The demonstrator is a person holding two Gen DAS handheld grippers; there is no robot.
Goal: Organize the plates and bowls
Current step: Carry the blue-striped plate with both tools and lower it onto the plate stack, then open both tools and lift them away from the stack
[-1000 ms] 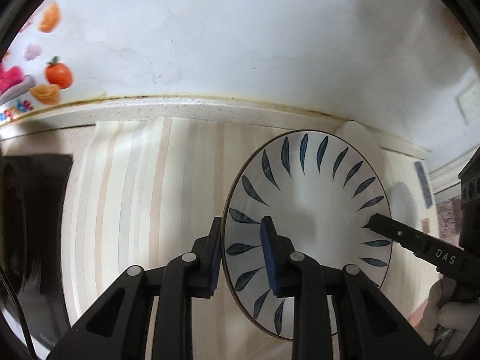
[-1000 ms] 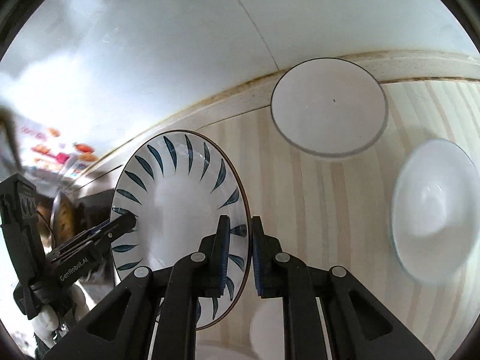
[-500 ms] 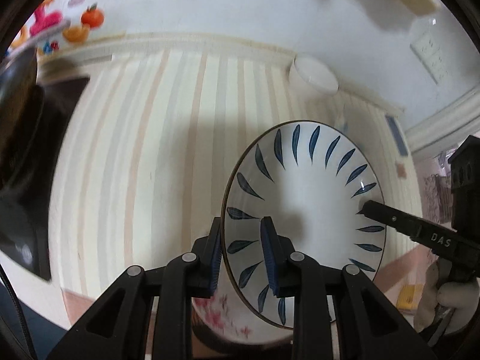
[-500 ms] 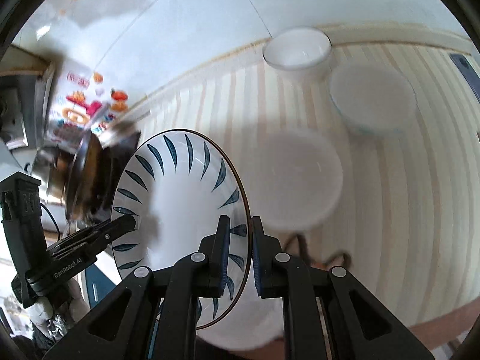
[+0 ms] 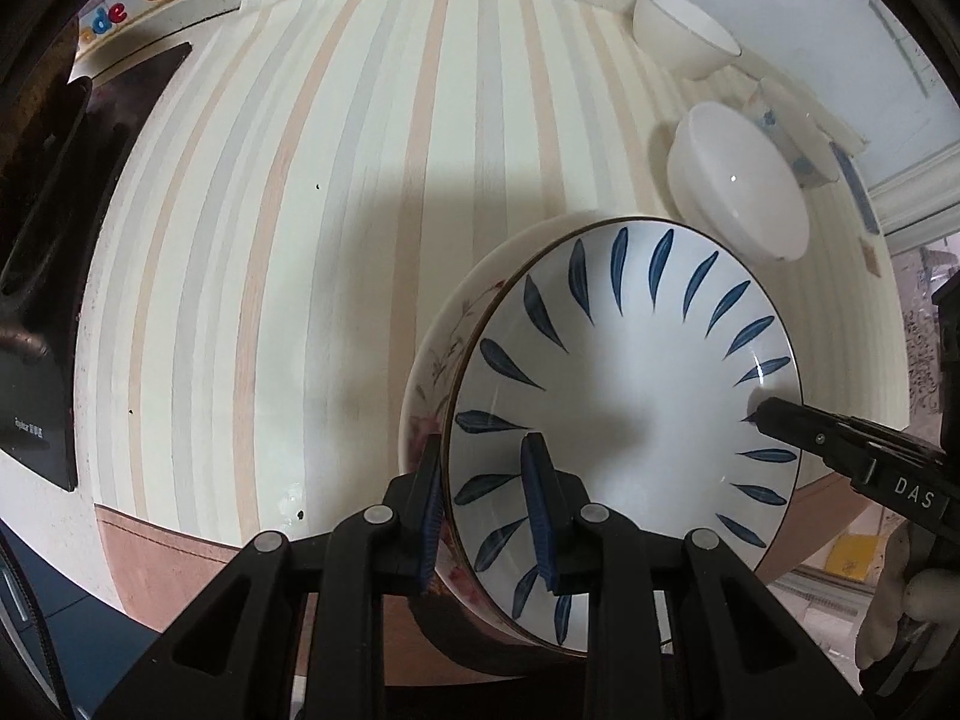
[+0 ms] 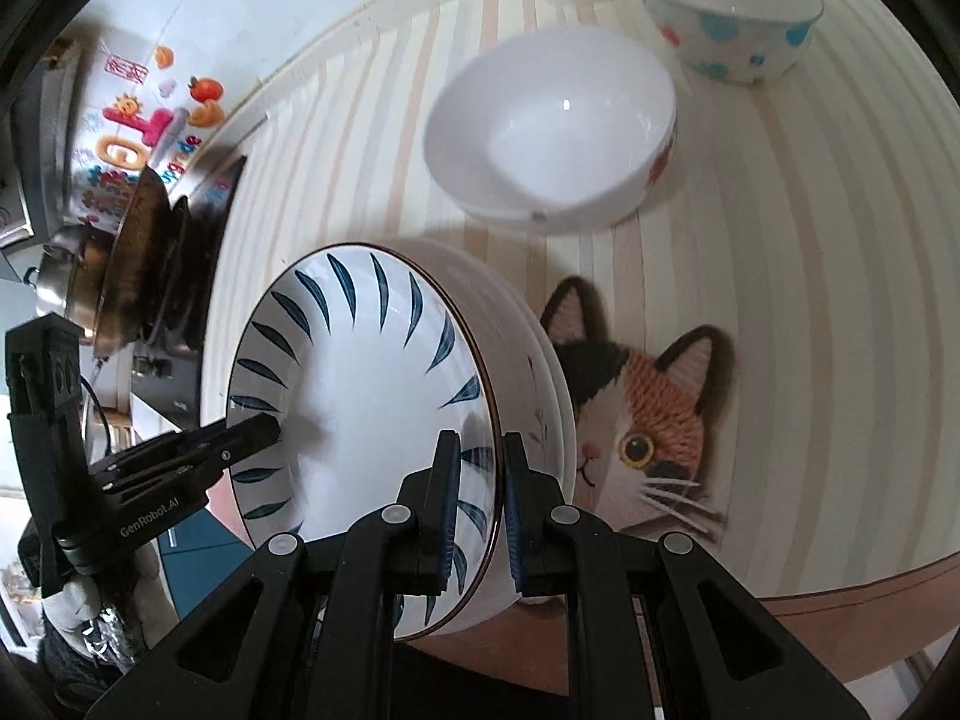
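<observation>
A white plate with blue leaf marks [image 5: 636, 396] is held by both grippers at opposite rim edges. My left gripper [image 5: 483, 504] is shut on its near rim; my right gripper [image 6: 480, 492] is shut on the other rim. The plate [image 6: 360, 396] sits just over a floral plate [image 5: 435, 360] on the striped counter, and whether they touch I cannot tell. The floral plate's rim also shows in the right wrist view [image 6: 543, 396]. A white bowl [image 5: 738, 186] stands beyond it, also seen from the right wrist [image 6: 552, 126].
A second white bowl [image 5: 684, 36] stands at the back wall. A blue-dotted bowl [image 6: 732, 18] stands far right. A cat-shaped mat [image 6: 648, 420] lies by the plates. A black cooktop [image 5: 54, 222] and a pot [image 6: 102, 264] are at the left. The counter edge [image 5: 180, 546] is near.
Both grippers have carried the leaf plate down and toward the counter's front edge, onto or just over the floral plate. Both stay shut on its rim.
</observation>
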